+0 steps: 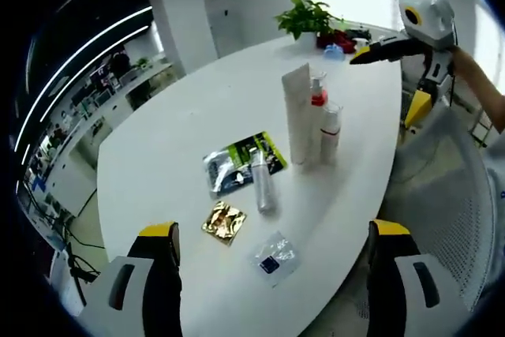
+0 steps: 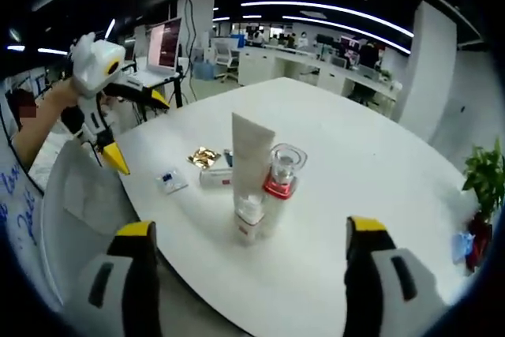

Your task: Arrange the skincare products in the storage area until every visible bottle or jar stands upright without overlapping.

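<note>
In the left gripper view my left gripper (image 1: 272,262) rises from the bottom of the frame with its jaws released and well apart, grasping nothing, above the near edge of the white counter (image 1: 173,155). At the centre right of that frame stand 3 upright products close together: a tall white tube (image 1: 297,114), a pump bottle with a red collar (image 1: 319,100) just behind it, and a small white bottle (image 1: 330,132) just beside them. Left of them, near the frame's centre, a clear bottle (image 1: 263,183) lies on its side, partly over a green and black sachet (image 1: 245,159). Below it sit a gold sachet (image 1: 224,221) and a clear packet with a dark square (image 1: 273,256), apart from each other. At the upper right my right gripper (image 1: 379,49) hangs over the far end of the counter, near a potted plant (image 1: 306,17).

In the right gripper view my right gripper (image 2: 248,274) has its jaws released too, holding nothing. The tube (image 2: 251,151), the red-collared bottle (image 2: 282,173) and the small bottle (image 2: 249,219) stand at the frame's centre, with the lying bottle (image 2: 215,177) just left of them. My left gripper (image 2: 146,96) shows at the upper left.
</note>
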`<state>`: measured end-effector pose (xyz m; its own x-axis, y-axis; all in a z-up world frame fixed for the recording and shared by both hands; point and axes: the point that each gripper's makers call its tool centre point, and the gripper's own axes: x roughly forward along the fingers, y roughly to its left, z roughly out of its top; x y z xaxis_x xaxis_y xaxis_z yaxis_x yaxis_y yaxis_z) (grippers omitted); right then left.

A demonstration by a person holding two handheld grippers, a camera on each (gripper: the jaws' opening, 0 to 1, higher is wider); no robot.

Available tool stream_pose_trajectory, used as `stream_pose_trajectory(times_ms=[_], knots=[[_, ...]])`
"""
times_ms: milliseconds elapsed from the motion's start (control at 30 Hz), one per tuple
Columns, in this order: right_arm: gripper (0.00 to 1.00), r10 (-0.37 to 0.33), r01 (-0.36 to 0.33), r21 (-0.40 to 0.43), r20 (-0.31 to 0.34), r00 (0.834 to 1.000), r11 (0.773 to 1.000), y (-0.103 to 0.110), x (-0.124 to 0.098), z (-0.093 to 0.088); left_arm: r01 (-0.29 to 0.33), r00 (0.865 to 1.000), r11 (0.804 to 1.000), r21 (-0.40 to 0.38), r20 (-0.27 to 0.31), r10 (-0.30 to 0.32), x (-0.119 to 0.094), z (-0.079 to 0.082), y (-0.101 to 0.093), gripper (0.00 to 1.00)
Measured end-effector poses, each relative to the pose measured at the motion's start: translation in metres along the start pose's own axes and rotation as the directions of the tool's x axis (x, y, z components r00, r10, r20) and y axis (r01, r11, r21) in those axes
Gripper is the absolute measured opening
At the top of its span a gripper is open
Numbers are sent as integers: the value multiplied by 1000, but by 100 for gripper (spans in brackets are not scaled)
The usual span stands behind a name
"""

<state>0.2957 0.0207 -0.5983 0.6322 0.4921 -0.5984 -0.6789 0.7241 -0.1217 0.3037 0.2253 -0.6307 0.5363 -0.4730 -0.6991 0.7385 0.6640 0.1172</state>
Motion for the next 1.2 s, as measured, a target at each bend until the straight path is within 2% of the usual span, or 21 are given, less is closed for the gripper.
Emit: stream_pose_trajectory(times_ms=[567, 767, 900, 1067, 1133, 1200], knots=[[100, 8, -9, 30, 23, 1000, 1000, -5, 3, 4, 50, 997, 999, -4, -57, -50, 33, -3, 5, 95], [100, 18, -18, 14, 14, 1000, 1000, -4, 5, 6, 81, 994, 997, 12, -76, -80, 45, 1, -1, 93], [100, 21, -22, 8, 19, 1000, 1000, -5, 6, 8, 144, 986, 990, -12, -84, -144, 55, 2, -7, 88], [100, 15, -15, -4, 9, 1000, 1000, -8, 7, 7, 158, 980, 987, 7, -120, -156, 68, -1, -7, 82], [100, 16, -16, -1, 9, 1000, 1000, -8, 7, 7, 173, 977, 985, 4, -128, -171, 71, -2, -8, 77], [100, 13, -13, -1, 10, 1000, 1000, -8, 7, 7, 215, 964, 977, 10, -163, -211, 74, -6, -14, 67]])
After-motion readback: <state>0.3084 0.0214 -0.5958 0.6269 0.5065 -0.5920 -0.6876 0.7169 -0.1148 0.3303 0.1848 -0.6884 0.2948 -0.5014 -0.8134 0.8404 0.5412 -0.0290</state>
